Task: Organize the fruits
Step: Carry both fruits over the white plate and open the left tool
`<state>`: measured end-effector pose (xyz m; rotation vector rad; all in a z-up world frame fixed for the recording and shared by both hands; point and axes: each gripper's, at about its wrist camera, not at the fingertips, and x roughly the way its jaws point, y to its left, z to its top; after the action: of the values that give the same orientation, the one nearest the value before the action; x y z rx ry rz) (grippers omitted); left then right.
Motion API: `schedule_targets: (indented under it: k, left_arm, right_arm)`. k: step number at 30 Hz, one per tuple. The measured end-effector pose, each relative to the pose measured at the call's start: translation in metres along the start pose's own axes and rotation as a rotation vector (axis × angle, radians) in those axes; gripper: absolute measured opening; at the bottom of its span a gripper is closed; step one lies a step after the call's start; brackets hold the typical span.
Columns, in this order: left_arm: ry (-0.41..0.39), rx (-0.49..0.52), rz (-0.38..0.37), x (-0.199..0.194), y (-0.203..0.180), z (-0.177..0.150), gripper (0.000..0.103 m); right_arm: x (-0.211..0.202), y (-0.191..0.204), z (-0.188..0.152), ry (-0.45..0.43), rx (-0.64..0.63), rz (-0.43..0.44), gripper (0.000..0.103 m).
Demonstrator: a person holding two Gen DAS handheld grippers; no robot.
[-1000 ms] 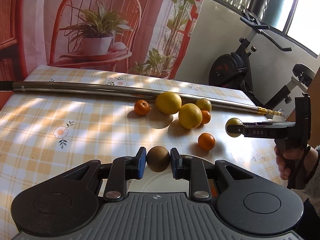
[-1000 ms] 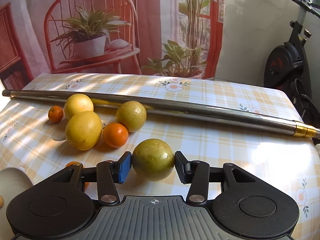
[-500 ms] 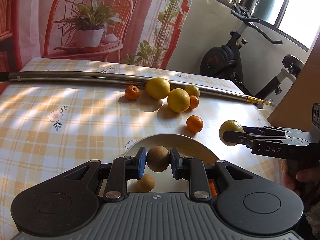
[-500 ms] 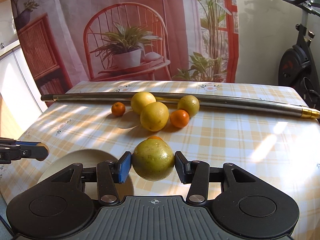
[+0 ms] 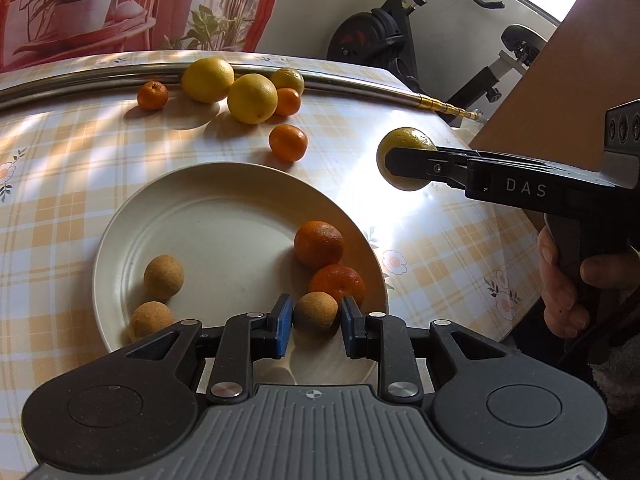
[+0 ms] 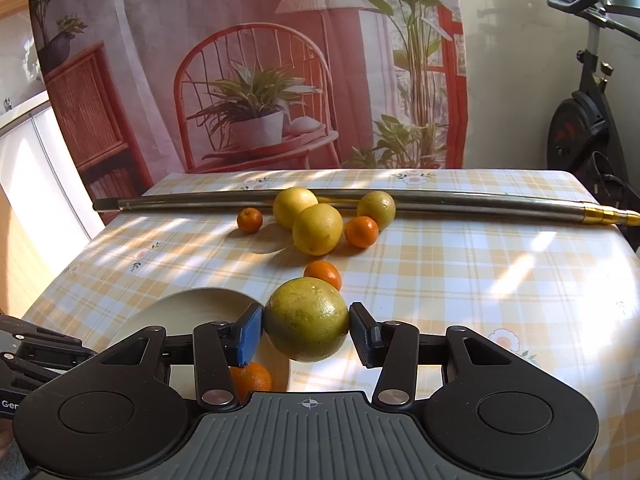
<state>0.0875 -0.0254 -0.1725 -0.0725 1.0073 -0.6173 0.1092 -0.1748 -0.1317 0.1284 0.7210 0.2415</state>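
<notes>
Left wrist view: left gripper (image 5: pixel 316 322) clamped on a small brown fruit (image 5: pixel 315 313), directly above the plate (image 5: pixel 224 216), near rim. Beyond the plate's right rim: right gripper (image 5: pixel 404 160) clamped on a green-yellow fruit (image 5: pixel 406 142), over tablecloth.

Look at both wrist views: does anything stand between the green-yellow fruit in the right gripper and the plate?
Nothing visible does. The right gripper holds the green-yellow fruit above the table, beside the plate. The plate's far half is bare; two oranges and the left gripper with its brown fruit crowd the near side.
</notes>
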Motion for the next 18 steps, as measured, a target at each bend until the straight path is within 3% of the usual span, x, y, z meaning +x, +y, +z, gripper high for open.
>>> schedule_targets:
  k: [10,18]
  left_arm:
    - [0.074,0.031,-0.043,0.019,-0.011,-0.008,0.027]
    - [0.07,0.016,-0.026,0.023,-0.009,-0.008,0.027]
  right_arm:
    - [-0.009,-0.005,-0.007,-0.008,0.024,-0.001,0.043]
    - [-0.011,-0.003,-0.011,-0.009,0.036,0.01,0.043]
